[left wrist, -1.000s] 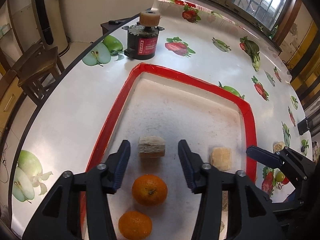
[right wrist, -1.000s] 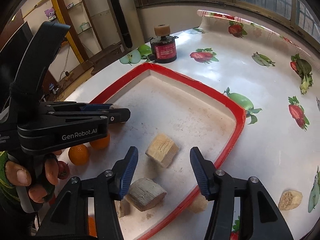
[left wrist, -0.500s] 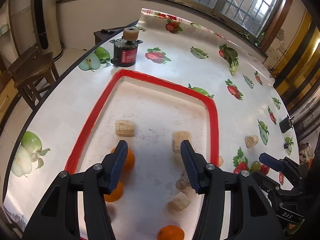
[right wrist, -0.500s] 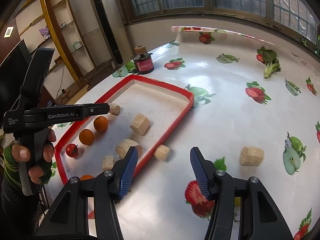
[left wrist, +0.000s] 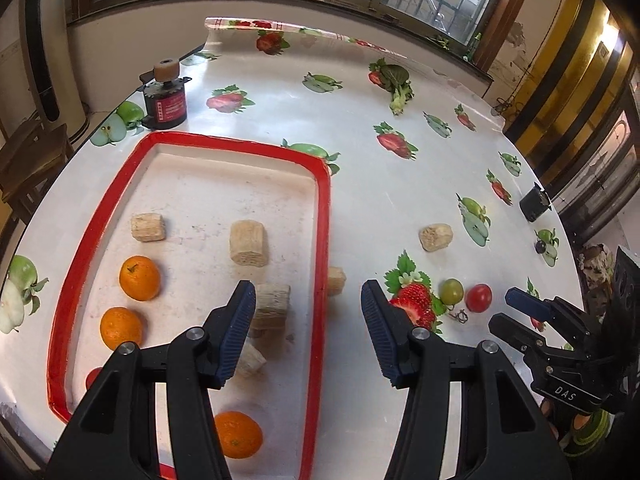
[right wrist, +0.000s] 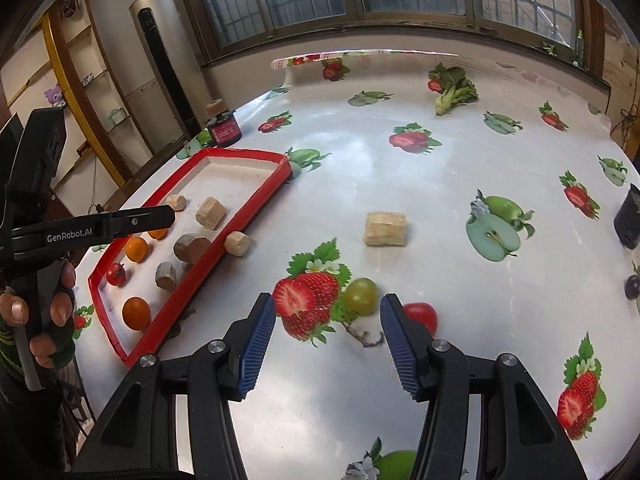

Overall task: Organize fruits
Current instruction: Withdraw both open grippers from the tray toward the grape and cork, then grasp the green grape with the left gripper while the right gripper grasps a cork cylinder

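Note:
A red-rimmed tray (left wrist: pixel 325 216) (right wrist: pixel 248 216) holds three oranges (left wrist: pixel 139 278) (right wrist: pixel 136 249), a small red tomato (right wrist: pixel 116 274) and several tan blocks (left wrist: pixel 248 243). On the fruit-print tablecloth to its right lie a green grape (left wrist: pixel 452 290) (right wrist: pixel 361 296) and a red cherry tomato (left wrist: pixel 479 297) (right wrist: pixel 420 314). My left gripper (left wrist: pixel 308 332) is open and empty above the tray's right rim. My right gripper (right wrist: pixel 328 344) is open and empty, just short of the grape and tomato; it also shows in the left wrist view (left wrist: pixel 532 312).
Loose tan blocks lie on the cloth (right wrist: pixel 385 229) (right wrist: pixel 237 242). A black and red motor (left wrist: pixel 165 96) stands behind the tray. A dark cup (right wrist: pixel 630 216) and a dark grape (right wrist: pixel 633 286) sit at the right edge. A wooden chair (left wrist: pixel 24 160) stands left of the table.
Both grippers pulled back and swung right, away from the tray. The right gripper now faces the grape and cherry tomato on the cloth. Both stayed open.

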A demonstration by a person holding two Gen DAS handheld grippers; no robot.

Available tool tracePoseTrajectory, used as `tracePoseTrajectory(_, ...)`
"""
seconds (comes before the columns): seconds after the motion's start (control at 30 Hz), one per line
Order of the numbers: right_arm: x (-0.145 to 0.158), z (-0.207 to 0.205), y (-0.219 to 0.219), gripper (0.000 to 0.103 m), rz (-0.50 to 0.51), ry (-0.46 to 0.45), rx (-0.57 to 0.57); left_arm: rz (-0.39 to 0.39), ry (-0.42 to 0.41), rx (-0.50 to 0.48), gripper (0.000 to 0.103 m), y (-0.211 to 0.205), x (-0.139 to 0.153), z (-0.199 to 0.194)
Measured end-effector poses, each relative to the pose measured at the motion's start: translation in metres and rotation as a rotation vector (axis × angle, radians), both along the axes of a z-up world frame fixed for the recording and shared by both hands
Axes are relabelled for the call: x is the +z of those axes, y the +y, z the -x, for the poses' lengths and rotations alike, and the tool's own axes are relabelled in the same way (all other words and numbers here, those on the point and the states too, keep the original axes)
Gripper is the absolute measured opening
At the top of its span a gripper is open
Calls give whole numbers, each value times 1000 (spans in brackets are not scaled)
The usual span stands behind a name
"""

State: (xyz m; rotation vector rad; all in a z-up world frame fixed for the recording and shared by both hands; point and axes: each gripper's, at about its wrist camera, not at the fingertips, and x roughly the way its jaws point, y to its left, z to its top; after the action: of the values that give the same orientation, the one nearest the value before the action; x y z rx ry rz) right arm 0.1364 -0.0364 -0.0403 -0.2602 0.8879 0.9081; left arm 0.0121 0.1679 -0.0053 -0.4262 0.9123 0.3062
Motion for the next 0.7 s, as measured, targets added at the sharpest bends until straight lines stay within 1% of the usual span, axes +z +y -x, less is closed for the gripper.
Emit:
tracePoseTrajectory(0.2, -1, -7, -27, 57, -7, 2, -48, -2, 9, -41, 53, -24, 0, -6)
tracePoseTrajectory(0.37, -3, -18, -45, 57, -12, 4, -87, -6, 25, -107, 53, -52, -5, -20)
tracePoseTrajectory(0.47, -2, -29, -46, 57, -15, 7, -89, -3, 38, -155, 53, -71, -11, -30)
tracePoseTrajectory(0.6, -3, -46, -36, 57, -9, 8, -82, 3, 58, -209, 53, -94, -24, -46)
tracePoseTrajectory(0.7, -6, -60, -23, 57, -16, 44, -61, 18, 72, -229, 53, -104, -34, -56)
